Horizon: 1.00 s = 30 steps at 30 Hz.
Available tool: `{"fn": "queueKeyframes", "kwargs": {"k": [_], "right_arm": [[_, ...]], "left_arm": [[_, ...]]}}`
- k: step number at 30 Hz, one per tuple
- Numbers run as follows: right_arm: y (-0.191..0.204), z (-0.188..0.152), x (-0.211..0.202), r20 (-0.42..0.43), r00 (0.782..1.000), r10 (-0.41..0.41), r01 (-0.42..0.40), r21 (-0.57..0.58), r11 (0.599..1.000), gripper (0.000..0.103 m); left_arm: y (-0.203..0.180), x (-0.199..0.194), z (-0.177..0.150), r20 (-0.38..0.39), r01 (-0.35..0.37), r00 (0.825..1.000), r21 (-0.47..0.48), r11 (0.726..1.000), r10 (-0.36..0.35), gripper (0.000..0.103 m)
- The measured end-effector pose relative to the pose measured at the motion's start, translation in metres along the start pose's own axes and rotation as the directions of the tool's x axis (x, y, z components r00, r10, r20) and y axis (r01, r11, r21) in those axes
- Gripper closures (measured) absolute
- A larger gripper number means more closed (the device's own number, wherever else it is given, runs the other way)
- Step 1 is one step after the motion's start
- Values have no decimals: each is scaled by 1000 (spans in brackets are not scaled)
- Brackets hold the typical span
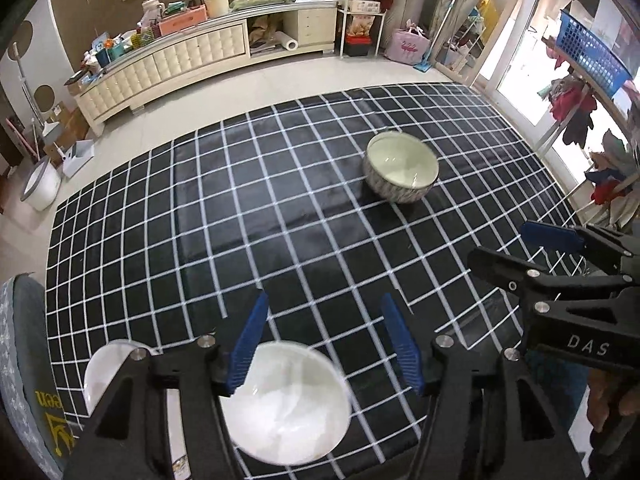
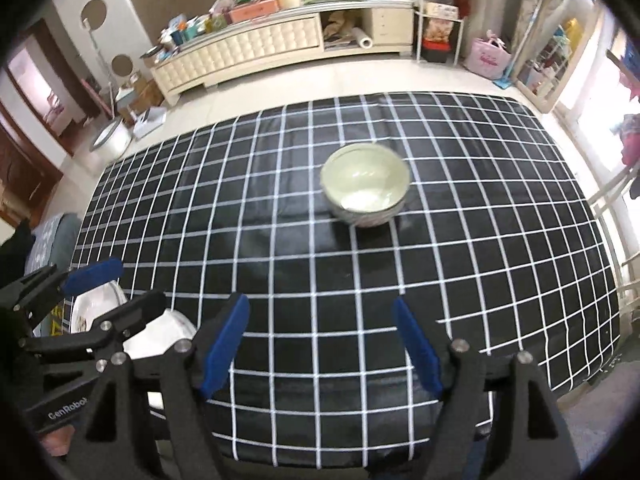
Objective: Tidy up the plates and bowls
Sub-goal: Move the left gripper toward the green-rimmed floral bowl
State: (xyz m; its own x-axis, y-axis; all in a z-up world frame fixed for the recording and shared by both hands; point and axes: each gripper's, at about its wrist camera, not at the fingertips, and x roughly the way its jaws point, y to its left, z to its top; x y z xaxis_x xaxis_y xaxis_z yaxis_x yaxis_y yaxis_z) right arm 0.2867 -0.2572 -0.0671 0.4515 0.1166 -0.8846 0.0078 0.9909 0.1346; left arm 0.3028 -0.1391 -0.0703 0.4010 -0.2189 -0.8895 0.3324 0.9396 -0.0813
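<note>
Left tongs (image 1: 324, 344): blue pads spread wide, nothing between them, hovering over a white bowl (image 1: 288, 404) that sits at the near edge of the worktop (image 1: 280, 208). No contact between pads and bowl rim. White plate (image 1: 106, 372) just beside that bowl, toward the near left corner, partly hidden by the tongs' black frame.

Right tongs (image 2: 320, 344): also wide, empty, above bare checked cloth near the near edge. In the left wrist view they enter from the right side, pads apart.

Patterned bowl (image 2: 366, 184), pale inside, stands upright alone around the worktop's middle, toward the far edge, well apart from both tongs and from the white pieces.

Worktop covered by black cloth with white grid. Cream cabinet (image 1: 180, 64) stands on the floor beyond the far edge.
</note>
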Motion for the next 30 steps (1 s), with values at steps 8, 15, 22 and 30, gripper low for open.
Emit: {"fn": "queueKeyframes", "kwargs": {"k": [8,15,22,30], "right_arm": [[-34,27,10,9,1000,4,-4,31,1000,22],[-57,50,26,-8,1000,7,-7,61,998,22],[-73,71,48,-29,999,25,-23,87,996,22],[-83,85,88,-71,997,13,-7,94,996,22]], "left_arm": [[-22,16,37,-10,-14,1000,22,1000,14,43],[-29,42,73,-43,7,999,5,1000,-7,43],[-29,73,102,-67,-6,998,-22,1000,5,43],[-29,117,125,-101,-19,995,-31,999,16,43]]}}
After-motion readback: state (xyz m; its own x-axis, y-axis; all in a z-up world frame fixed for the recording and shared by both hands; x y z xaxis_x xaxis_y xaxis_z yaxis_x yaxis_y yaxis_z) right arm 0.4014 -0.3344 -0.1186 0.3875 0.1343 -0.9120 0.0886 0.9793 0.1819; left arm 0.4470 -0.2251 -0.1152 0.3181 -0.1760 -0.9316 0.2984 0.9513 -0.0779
